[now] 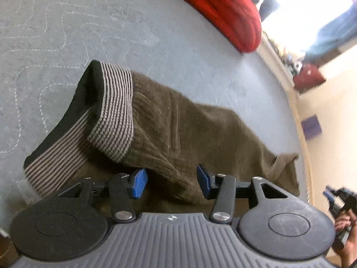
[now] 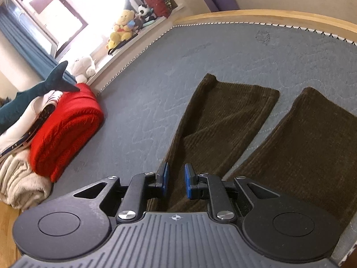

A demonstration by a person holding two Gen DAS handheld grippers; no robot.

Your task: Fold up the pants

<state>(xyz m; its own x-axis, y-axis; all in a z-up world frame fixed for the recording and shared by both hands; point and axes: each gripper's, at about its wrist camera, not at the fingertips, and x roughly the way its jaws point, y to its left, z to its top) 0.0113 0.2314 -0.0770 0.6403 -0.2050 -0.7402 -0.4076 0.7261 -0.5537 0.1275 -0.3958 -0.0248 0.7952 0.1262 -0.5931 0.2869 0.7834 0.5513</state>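
Observation:
Brown corduroy pants (image 1: 178,122) with a striped waistband (image 1: 116,111) lie on the blue-grey mattress (image 1: 89,33). In the right wrist view the two legs (image 2: 223,122) lie side by side, hems pointing away. My left gripper (image 1: 171,179) is open, its blue pads either side of a raised fold of cloth near the waist. My right gripper (image 2: 176,182) is open over the left leg's near part, holding nothing. The right gripper also shows at the left wrist view's right edge (image 1: 339,201).
A folded red blanket (image 2: 67,127) lies at the mattress's far side, with a beige blanket (image 2: 20,178) and a shark plush (image 2: 33,89) beside it. Stuffed toys (image 2: 122,29) sit on a sill. The wooden bed frame (image 2: 267,15) edges the mattress.

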